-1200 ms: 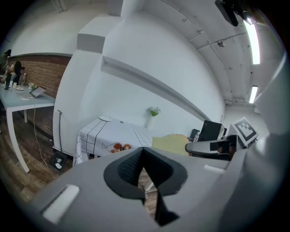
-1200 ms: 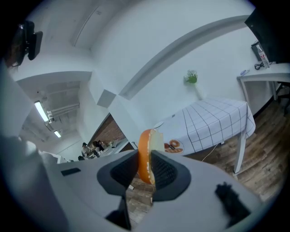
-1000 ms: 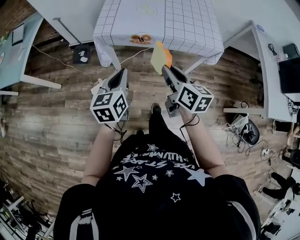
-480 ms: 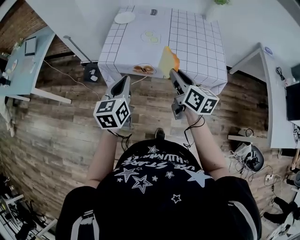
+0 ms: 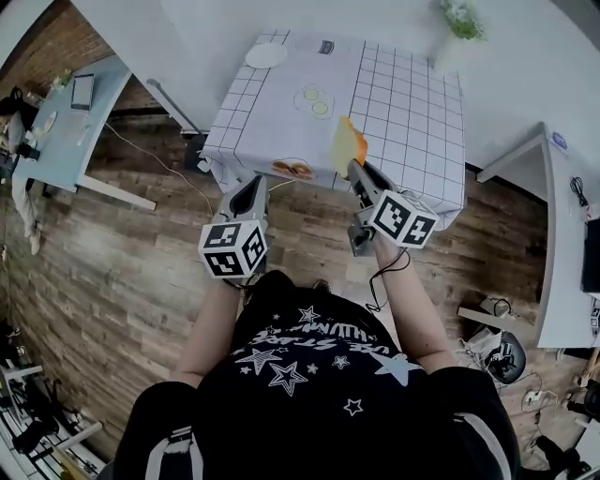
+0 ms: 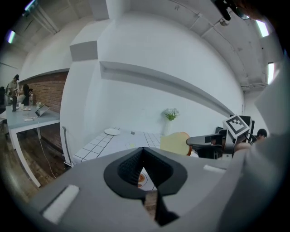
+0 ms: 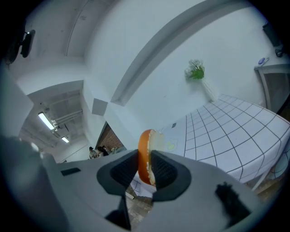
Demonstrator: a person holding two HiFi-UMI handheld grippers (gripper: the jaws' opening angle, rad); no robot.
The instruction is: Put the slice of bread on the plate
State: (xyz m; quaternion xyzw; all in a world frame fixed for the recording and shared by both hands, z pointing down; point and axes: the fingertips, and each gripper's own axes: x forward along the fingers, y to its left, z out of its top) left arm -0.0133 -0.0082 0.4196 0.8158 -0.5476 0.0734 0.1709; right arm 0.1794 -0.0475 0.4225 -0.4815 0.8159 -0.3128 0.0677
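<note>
My right gripper (image 5: 360, 172) is shut on a slice of bread (image 5: 348, 143), held upright on edge with its orange crust (image 7: 144, 152) up between the pads. The slice hangs over the near edge of the table with the white gridded cloth (image 5: 403, 103). A white plate (image 5: 266, 55) lies at the table's far left corner. A plate with brown food (image 5: 292, 170) sits at the near edge, and pale yellow-green rounds (image 5: 314, 100) lie mid-table. My left gripper (image 5: 253, 187) is shut and empty, short of the table's near left corner. From the left gripper view, the bread (image 6: 174, 143) shows to the right.
A vase of flowers (image 5: 461, 19) stands at the table's far right. A grey desk (image 5: 75, 131) with people beside it is at the left, a white desk (image 5: 553, 234) at the right. Cables and gear (image 5: 502, 347) lie on the wooden floor.
Both grippers have come forward towards the table, which now shows in full. The bread stays clamped in the right gripper and has reached the table's near edge.
</note>
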